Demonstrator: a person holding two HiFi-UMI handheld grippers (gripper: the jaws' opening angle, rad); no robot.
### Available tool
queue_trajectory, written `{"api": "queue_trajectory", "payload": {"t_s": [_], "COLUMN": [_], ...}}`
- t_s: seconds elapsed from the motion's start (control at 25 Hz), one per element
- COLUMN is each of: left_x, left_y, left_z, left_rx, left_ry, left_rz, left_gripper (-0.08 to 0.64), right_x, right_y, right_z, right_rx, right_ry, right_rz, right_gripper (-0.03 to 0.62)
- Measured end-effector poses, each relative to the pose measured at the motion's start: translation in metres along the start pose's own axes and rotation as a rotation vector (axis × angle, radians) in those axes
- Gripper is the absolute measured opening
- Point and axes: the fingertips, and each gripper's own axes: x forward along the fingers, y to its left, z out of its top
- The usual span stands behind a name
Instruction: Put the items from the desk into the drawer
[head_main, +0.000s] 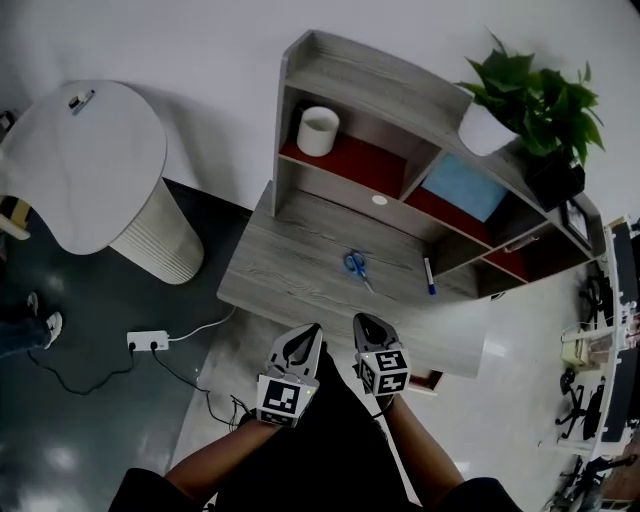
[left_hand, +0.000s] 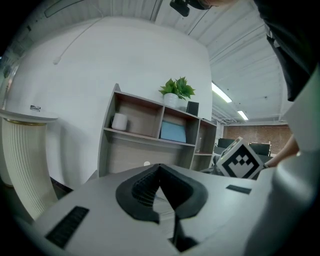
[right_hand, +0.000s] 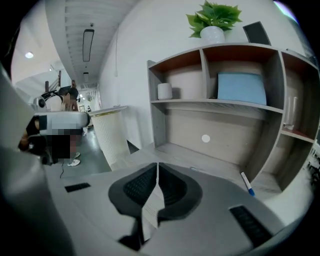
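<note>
Blue-handled scissors (head_main: 355, 266) lie in the middle of the grey wooden desk (head_main: 280, 270). A blue-capped pen (head_main: 429, 276) rests to their right, near the shelf unit; the pen (right_hand: 246, 183) also shows in the right gripper view. My left gripper (head_main: 311, 331) and right gripper (head_main: 362, 322) hover side by side above the desk's front edge, short of both items. Each is shut with nothing between its jaws. The left gripper (left_hand: 160, 167) and right gripper (right_hand: 157, 166) tips meet in their own views. No drawer shows clearly.
A shelf unit (head_main: 400, 130) stands on the desk with a white cup (head_main: 317, 131), a blue box (head_main: 465, 186) and a potted plant (head_main: 525, 100) on top. A white round table (head_main: 90, 165) stands left. A power strip (head_main: 147, 341) and cables lie on the floor.
</note>
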Motion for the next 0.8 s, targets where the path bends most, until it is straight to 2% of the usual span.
{"api": "queue_trajectory", "payload": {"t_s": [0.2, 0.36, 0.64, 0.8], "left_x": [0.021, 0.037, 0.072, 0.086], "left_y": [0.007, 0.010, 0.027, 0.035], "left_z": [-0.002, -0.001, 0.000, 0.003], "left_rx": [0.010, -0.011, 0.006, -0.020], "left_ry": [0.019, 0.035, 0.044, 0.035], "left_rz": [0.006, 0.018, 0.039, 0.064], "left_gripper": [0.003, 0.003, 0.003, 0.003], "right_x": [0.040, 0.066, 0.118, 0.145], "right_y": [-0.037, -0.069, -0.101, -0.116], "right_z": [-0.014, -0.036, -0.052, -0.067], "right_rx": [-0.046, -0.062, -0.100, -0.137], "right_ry": [0.073, 0.163, 0.267, 0.328], "right_rz": [-0.011, -0.023, -0.003, -0.007], "right_gripper": [0.023, 0.025, 0.026, 0.066]}}
